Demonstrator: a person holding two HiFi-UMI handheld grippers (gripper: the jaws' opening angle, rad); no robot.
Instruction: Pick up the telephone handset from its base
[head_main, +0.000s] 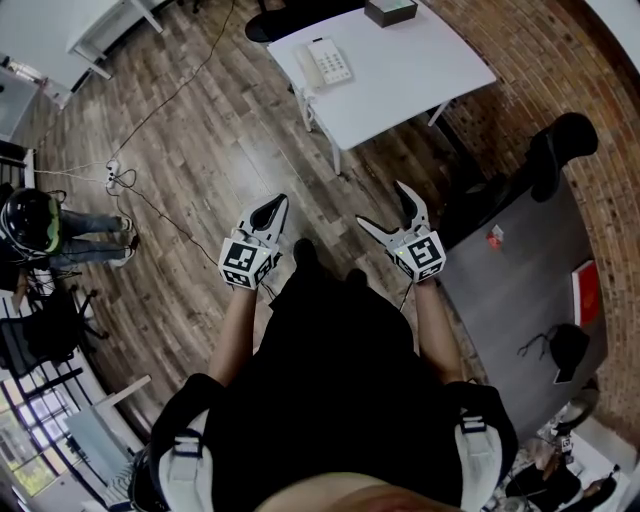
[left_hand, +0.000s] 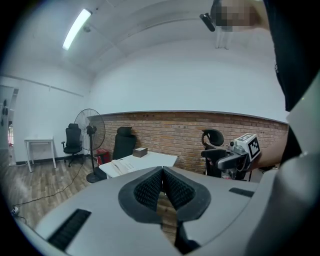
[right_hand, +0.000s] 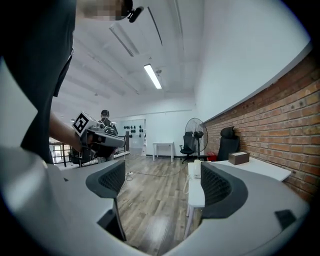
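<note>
Phone (head_main: 328, 60) at the table's (head_main: 410, 80) left edge, box (head_main: 390, 12) partly cut off. Left gripper (head_main: 276, 205) closed; right gripper (head_main: 382, 206) spread, empty.

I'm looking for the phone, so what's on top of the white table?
On the white table sit a white telephone, its handset cradled, and a small box. Whatever lies beneath them is covered.

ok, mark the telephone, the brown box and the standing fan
telephone (head_main: 328, 60): head view, middle of its body.
brown box (head_main: 390, 11): head view, its top face.
standing fan (left_hand: 90, 129): left gripper view, centre of the round guard.
</note>
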